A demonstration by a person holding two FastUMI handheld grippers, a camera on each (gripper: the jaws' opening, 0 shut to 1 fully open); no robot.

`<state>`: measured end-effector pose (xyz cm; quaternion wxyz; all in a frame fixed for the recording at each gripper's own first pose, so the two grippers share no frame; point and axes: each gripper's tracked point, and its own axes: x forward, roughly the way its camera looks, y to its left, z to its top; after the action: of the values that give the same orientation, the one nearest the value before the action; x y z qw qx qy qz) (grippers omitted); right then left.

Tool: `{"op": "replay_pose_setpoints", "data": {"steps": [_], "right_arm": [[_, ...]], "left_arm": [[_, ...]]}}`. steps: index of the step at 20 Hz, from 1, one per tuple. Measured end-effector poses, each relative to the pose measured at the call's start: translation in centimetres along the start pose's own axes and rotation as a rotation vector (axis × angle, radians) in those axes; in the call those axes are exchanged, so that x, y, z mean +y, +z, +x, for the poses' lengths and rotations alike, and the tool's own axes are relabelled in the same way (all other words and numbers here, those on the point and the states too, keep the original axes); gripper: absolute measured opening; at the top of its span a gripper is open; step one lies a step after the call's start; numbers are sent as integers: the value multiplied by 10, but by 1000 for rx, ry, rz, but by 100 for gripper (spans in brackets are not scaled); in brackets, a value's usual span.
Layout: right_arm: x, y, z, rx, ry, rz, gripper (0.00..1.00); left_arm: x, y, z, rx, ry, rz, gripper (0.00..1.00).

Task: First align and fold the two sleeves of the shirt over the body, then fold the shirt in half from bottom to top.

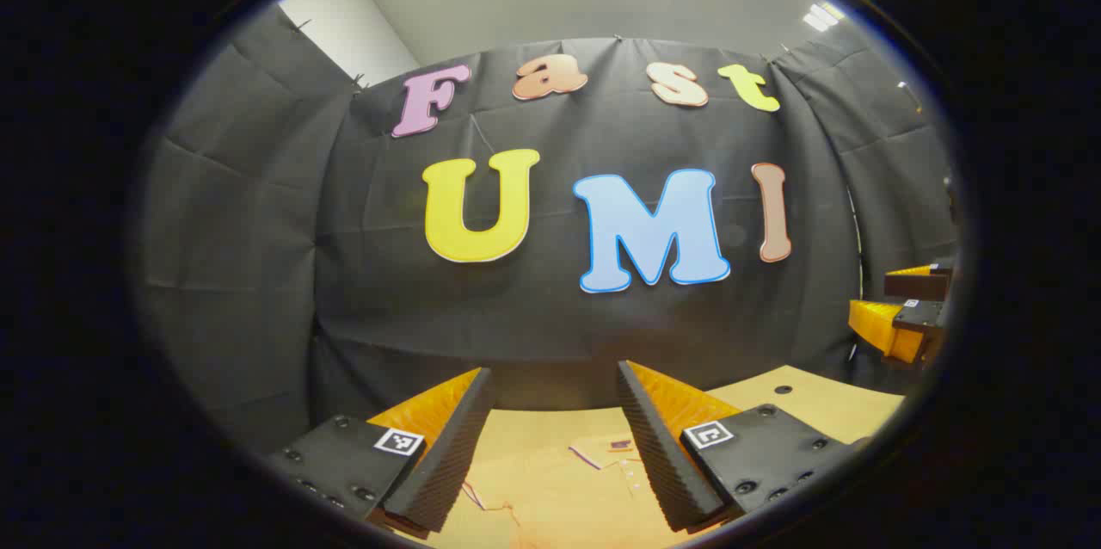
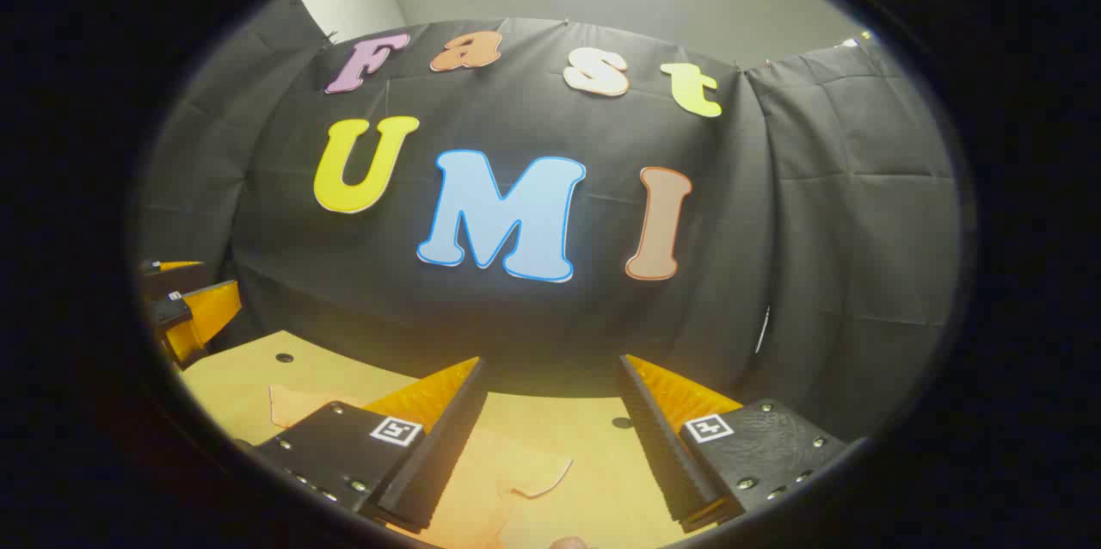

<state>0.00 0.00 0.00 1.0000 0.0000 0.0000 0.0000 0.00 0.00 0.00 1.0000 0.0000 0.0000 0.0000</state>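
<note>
Nearest you, the left gripper (image 1: 550, 446) has its fingers well apart, nothing between them. Below and just ahead of that gap lies the shirt (image 1: 559, 489), flat on the table (image 1: 817, 398); the collar (image 1: 606, 450) and placket sit right between your fingertips, so this hand hangs over the neckline and upper chest.

The right gripper (image 2: 550, 446) is likewise spread wide and empty. Under it you have a sleeve (image 2: 525, 471), its curved edge pointing off to that view's right, away from the body. Cloth also shows past the left finger (image 2: 297, 403); likely more of the shirt, but the fisheye edge is too warped to be sure.

The relation to mind: the shirt's long axis seems to run away from you toward the wall, collar at the far end. Each sleeve lies outboard of its own hand, so the right hand is nearer the right sleeve. Both grippers ride above the cloth, not touching it.

Farther off, each view catches the other gripper at its edge, level with this one.

No fold has been started, by my reading.
</note>
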Motion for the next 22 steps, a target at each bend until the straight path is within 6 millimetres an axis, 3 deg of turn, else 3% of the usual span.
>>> {"op": "replay_pose_setpoints", "data": {"steps": [4,5,6,18,22], "right_arm": [[5,-3,1,12,13,9,95],[6,-3,1,12,15,11,95],[6,-1,2,10,16,12,94],[14,-5,7,16,35,-6,94],[17,-14,16,26,46,-19,94]], "left_arm": [[1,0,2,6,-1,3,96],[1,0,2,5,-2,4,92],[0,0,2,6,-3,5,96],[2,-1,2,15,6,-2,96],[3,-4,2,29,17,-12,96]]}}
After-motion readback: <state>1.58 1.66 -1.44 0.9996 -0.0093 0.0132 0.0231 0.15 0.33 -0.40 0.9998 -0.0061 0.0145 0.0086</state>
